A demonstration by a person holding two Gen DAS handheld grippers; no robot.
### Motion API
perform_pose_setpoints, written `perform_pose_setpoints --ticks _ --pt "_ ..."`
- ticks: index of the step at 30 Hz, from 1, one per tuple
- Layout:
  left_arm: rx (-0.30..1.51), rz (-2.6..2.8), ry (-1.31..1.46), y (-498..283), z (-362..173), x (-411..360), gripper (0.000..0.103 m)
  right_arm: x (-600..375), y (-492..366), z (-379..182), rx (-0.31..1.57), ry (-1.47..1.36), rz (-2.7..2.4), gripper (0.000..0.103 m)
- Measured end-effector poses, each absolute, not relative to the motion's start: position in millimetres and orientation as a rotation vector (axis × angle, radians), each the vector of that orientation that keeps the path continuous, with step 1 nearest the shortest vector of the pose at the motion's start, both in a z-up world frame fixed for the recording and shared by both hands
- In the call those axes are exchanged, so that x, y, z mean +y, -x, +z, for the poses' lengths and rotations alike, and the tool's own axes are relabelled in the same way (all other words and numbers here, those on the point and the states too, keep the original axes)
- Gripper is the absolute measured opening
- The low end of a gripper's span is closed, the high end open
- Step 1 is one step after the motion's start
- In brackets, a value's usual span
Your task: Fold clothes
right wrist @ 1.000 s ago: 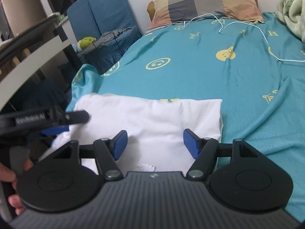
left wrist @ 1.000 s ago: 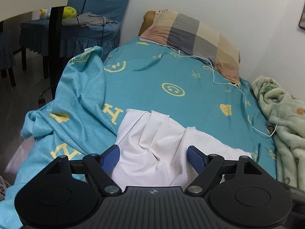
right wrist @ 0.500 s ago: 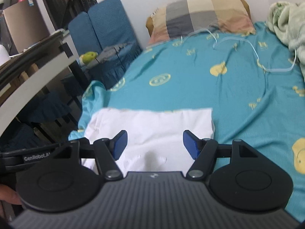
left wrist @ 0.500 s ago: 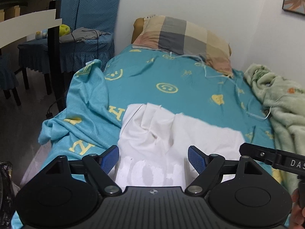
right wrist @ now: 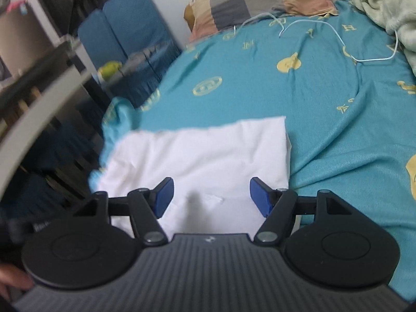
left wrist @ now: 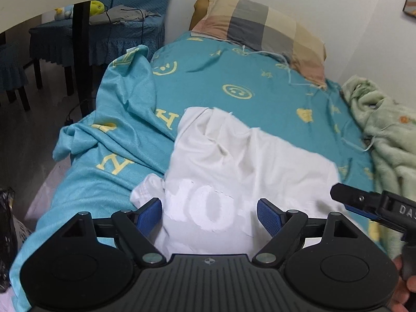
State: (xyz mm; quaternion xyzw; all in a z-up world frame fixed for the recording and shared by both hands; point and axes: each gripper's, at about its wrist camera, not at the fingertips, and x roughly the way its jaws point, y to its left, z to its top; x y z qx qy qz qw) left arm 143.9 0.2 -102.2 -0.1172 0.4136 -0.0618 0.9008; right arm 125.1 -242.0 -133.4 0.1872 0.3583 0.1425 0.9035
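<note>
Teal sheet (left wrist: 273, 83): printed with yellow faces and letters, it covers the bed across the middle of both views; its left edge is bunched and hangs over the side at centre left of the left wrist view.
White shirt (left wrist: 234, 161): lies on the sheet in the lower centre of both views. In the left wrist view it is rumpled, with folds at its upper left and pale lettering near the bottom; in the right wrist view (right wrist: 208, 153) it looks flat, with a straight right edge.
Blanket (left wrist: 384, 135): pale green and fleecy, heaped along the right edge of the left wrist view, beside the wall.
Pillow (left wrist: 262, 28): checked in grey, tan and pink, at the head of the bed, top centre.
Chair (left wrist: 104, 33): blue-covered, upper left, beside the bed, with grey cloth and a yellow-green toy on its seat.
Left gripper (left wrist: 209, 214): bottom centre of its own view, blue pads spread wide above the shirt's lettering, nothing pinched between them.
Right gripper (right wrist: 212, 196): bottom centre of its own view, pads parted over the shirt's near edge, holding nothing; its black tip also juts in at lower right of the left wrist view.
Cable (right wrist: 338, 41): thin and white, looping across the sheet from the pillow toward the blanket, upper right of the right wrist view.
</note>
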Motion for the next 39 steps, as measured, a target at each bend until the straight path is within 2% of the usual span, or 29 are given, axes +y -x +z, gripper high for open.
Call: perform_pose_setpoints --ticks 5,11,19,27,30,36,38,39 --pt "0.854 -0.163 0.312 -113 -81 -5 0.083 -259 -106 -98 0.720 -0.451 0.274 0.068" --pt "0.849 -0.191 0.408 -86 -75 4 0.084 -284 -75 -81 0.794 -0.603 0.286 0.068" --pt "0.956 -0.195 0.667 -79 -98 28 0.085 -327 -46 -127 0.889 -1.041 0.292 0.068" --pt "1.077 -0.220 0.933 -90 -147 32 0.086 -297 -54 -174 1.086 -1.149 0.328 0.069" --pt "1.090 -0.247 1.060 -93 -163 30 0.089 -288 -63 -192 1.126 -1.212 0.305 0.068" --pt "1.089 -0.266 1.229 -105 -190 17 0.093 -290 -75 -200 1.041 -1.264 0.224 0.069" --pt "1.092 -0.278 1.268 -109 -197 11 0.093 -290 -77 -202 1.037 -1.254 0.204 0.062" --pt "1.095 -0.284 1.285 -110 -200 8 0.093 -290 -78 -203 1.035 -1.249 0.195 0.050"
